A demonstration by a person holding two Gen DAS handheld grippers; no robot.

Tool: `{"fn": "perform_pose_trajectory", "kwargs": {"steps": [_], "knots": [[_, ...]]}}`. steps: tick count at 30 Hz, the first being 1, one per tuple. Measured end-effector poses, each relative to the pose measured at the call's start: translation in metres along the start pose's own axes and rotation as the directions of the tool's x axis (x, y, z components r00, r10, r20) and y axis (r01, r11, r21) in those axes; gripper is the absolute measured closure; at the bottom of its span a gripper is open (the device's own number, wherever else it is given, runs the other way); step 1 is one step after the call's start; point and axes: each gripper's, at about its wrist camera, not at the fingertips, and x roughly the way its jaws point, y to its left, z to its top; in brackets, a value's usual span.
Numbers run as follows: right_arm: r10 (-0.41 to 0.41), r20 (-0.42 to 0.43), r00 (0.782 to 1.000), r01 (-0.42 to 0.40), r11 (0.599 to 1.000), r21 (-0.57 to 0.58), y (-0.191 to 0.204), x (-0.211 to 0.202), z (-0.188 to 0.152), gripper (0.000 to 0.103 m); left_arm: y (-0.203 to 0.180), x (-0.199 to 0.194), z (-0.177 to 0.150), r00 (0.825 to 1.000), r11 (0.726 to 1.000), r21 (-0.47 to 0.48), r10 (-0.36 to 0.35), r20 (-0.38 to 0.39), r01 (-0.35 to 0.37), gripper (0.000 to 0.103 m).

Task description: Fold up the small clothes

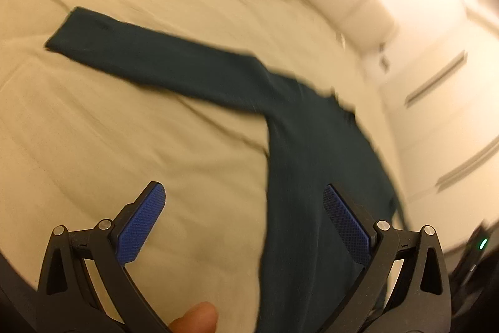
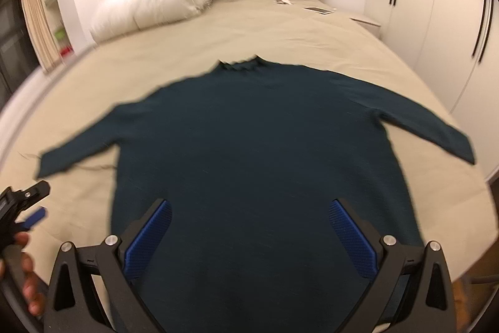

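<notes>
Dark teal sweater [image 2: 259,145], flat on bed [image 2: 280,30], sleeves out; left gripper [image 1: 244,219] and right gripper [image 2: 251,234], jaws spread, empty: best pinch a cuff, fold inward squarely.

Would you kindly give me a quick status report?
Left gripper and right gripper: jaws open, empty. Dark green sweater flat on bed, sleeves spread, unfolded. Nothing in the way.

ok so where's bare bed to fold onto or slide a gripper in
Bare sheet runs between the sweater collar and the headboard, and below its left sleeve, near the left gripper. The far right corner holds a tablet and papers; pillows fill the left.
</notes>
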Motion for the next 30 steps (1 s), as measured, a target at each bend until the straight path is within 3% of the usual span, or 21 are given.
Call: {"fn": "perform_pose_trajectory", "kwargs": {"steps": [3, 5, 7, 8, 14, 18, 28, 30], "knots": [[0.082, 0.033, 0.996, -0.084, 0.995, 0.051, 0.000, -0.003, 0.005, 0.000, 0.041, -0.013, 0.028, 0.996, 0.997, -0.077, -0.003, 0.090, 0.010, 0.000], [0.136, 0.050, 0.989, -0.140, 0.986, 0.091, 0.000, -0.001, 0.008, 0.000, 0.073, -0.015, 0.045, 0.994, 0.984, -0.167, -0.051, 0.102, 0.067, 0.000], [0.173, 0.053, 0.983, -0.178, 0.977, 0.118, 0.001, 0.002, 0.011, 0.000, 0.111, -0.011, 0.059, 0.983, 0.939, -0.296, -0.152, 0.105, 0.177, 0.000], [0.190, 0.050, 0.981, -0.195, 0.972, 0.129, 0.002, 0.005, 0.012, 0.000, 0.134, -0.009, 0.067, 0.976, 0.902, -0.376, -0.176, 0.126, 0.211, 0.000], [0.237, 0.017, 0.971, -0.237, 0.961, 0.143, 0.012, 0.025, 0.016, 0.004, 0.208, 0.016, 0.100, 0.953, 0.792, -0.531, -0.223, 0.206, 0.300, 0.000], [0.243, -0.004, 0.970, -0.240, 0.960, 0.141, 0.015, 0.035, 0.017, 0.008, 0.228, 0.036, 0.119, 0.949, 0.769, -0.557, -0.234, 0.210, 0.313, 0.001], [0.267, -0.015, 0.964, -0.262, 0.954, 0.145, 0.013, 0.046, 0.014, 0.011, 0.259, 0.075, 0.143, 0.954, 0.710, -0.640, -0.177, 0.243, 0.294, 0.002], [0.269, -0.017, 0.963, -0.264, 0.953, 0.148, 0.011, 0.048, 0.013, 0.012, 0.260, 0.080, 0.149, 0.955, 0.709, -0.644, -0.163, 0.248, 0.288, 0.010]]}}
